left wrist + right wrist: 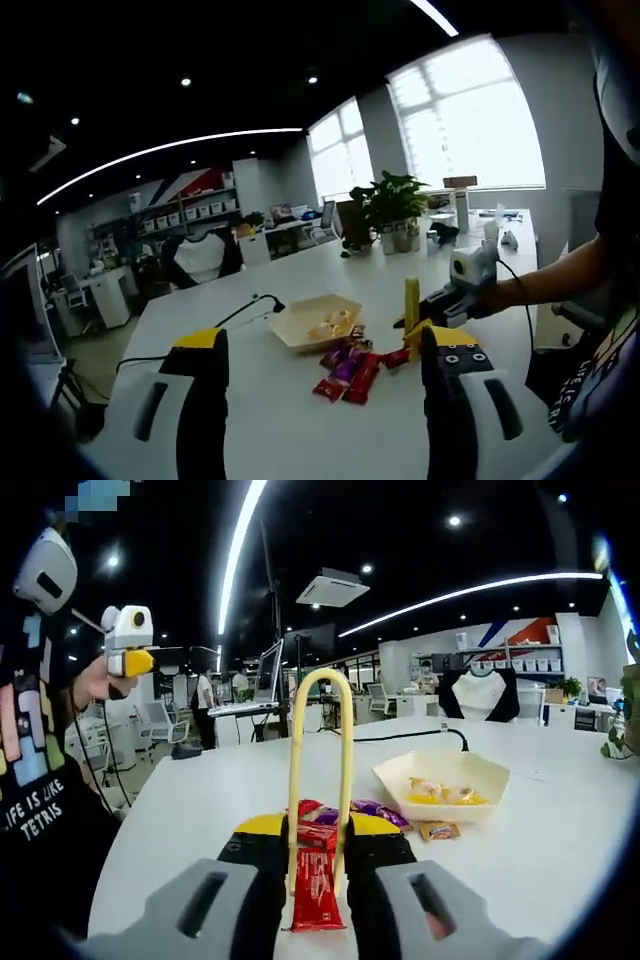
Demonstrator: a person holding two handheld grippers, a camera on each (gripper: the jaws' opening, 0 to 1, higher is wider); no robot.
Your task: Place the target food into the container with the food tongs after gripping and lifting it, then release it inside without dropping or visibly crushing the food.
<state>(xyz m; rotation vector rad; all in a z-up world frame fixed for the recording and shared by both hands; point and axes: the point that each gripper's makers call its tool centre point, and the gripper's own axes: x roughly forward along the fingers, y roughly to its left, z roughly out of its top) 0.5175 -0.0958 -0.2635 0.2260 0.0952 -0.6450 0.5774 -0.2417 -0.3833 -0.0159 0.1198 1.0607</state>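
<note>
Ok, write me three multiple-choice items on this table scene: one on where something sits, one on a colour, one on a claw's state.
1. Where do the wrapped snacks lie?
A. Inside the container
B. On the table beside the container
C. On the floor

2. What colour are the food tongs?
A. Yellow
B. Blue
C. Black

3. How is the right claw?
A. Wide open with nothing in it
B. Shut on a potted plant
C. Shut on the tongs

Answers:
1. B: the left gripper view shows the red and purple packets on the white table, just outside the container.
2. A: the tongs' loop rises pale yellow in the right gripper view.
3. C: its jaws press both tong arms, over a red packet.
</note>
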